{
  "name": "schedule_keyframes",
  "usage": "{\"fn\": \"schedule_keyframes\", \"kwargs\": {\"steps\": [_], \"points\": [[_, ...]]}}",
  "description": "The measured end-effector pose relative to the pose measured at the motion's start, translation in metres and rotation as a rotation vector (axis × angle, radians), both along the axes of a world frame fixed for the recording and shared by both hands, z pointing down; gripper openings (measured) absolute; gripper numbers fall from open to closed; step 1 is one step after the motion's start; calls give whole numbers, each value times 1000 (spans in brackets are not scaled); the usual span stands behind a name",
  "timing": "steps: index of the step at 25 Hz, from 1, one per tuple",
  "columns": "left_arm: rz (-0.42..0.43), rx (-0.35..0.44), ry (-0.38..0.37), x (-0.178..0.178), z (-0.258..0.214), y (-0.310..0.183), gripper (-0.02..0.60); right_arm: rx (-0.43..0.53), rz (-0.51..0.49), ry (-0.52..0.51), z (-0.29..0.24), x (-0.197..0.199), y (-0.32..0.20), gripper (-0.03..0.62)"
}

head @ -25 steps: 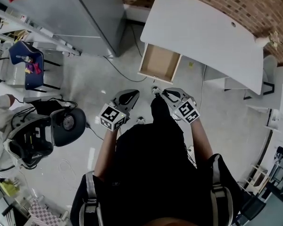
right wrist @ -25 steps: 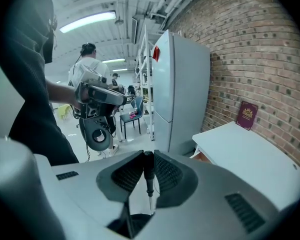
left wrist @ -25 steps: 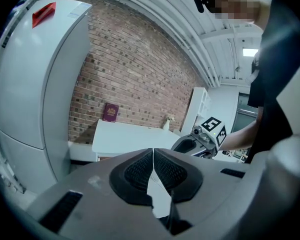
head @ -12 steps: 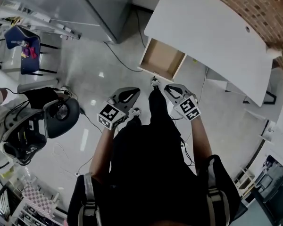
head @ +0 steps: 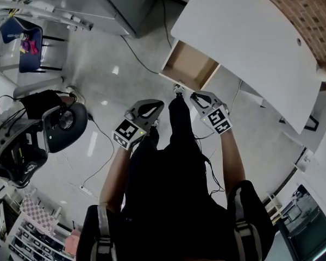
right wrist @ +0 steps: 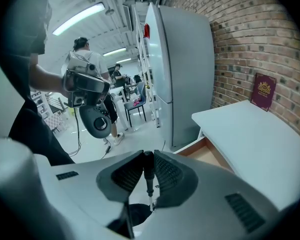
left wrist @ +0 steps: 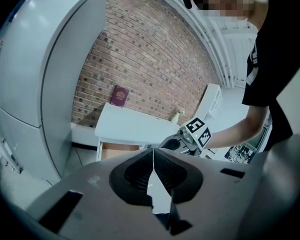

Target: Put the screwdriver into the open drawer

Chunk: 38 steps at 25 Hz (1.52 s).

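The open wooden drawer juts from under the white desk, just ahead of both grippers. My right gripper hovers near the drawer's front edge, shut on a slim black-handled screwdriver that stands upright between its pads. In the right gripper view the drawer lies low and to the right of the jaws. My left gripper hangs to the left over the floor, its jaws closed together with nothing between them.
A maroon book leans on the brick wall at the desk's back. A grey fridge stands left of the desk. A round black device and cables lie on the floor left. People stand in the background.
Both grippers have come nearer to the desk; the drawer now lies just in front of the right gripper. The screwdriver stays held.
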<state>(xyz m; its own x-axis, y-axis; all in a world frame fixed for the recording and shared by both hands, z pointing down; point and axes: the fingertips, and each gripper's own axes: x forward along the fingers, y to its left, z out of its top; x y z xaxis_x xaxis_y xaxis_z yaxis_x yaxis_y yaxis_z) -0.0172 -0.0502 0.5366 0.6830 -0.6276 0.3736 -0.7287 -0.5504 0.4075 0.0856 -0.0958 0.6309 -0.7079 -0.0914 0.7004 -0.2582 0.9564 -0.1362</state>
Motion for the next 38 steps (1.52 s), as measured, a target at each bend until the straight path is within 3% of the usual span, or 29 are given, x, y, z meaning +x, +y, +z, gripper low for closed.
{"fn": "schedule_keyframes", "kwargs": {"steps": [17, 38], "points": [[-68, -92, 30, 12, 62, -21, 17, -57, -91, 94, 113, -3, -44, 120], [-99, -167, 76, 33, 124, -17, 17, -123, -83, 217, 246, -6, -60, 120]]}}
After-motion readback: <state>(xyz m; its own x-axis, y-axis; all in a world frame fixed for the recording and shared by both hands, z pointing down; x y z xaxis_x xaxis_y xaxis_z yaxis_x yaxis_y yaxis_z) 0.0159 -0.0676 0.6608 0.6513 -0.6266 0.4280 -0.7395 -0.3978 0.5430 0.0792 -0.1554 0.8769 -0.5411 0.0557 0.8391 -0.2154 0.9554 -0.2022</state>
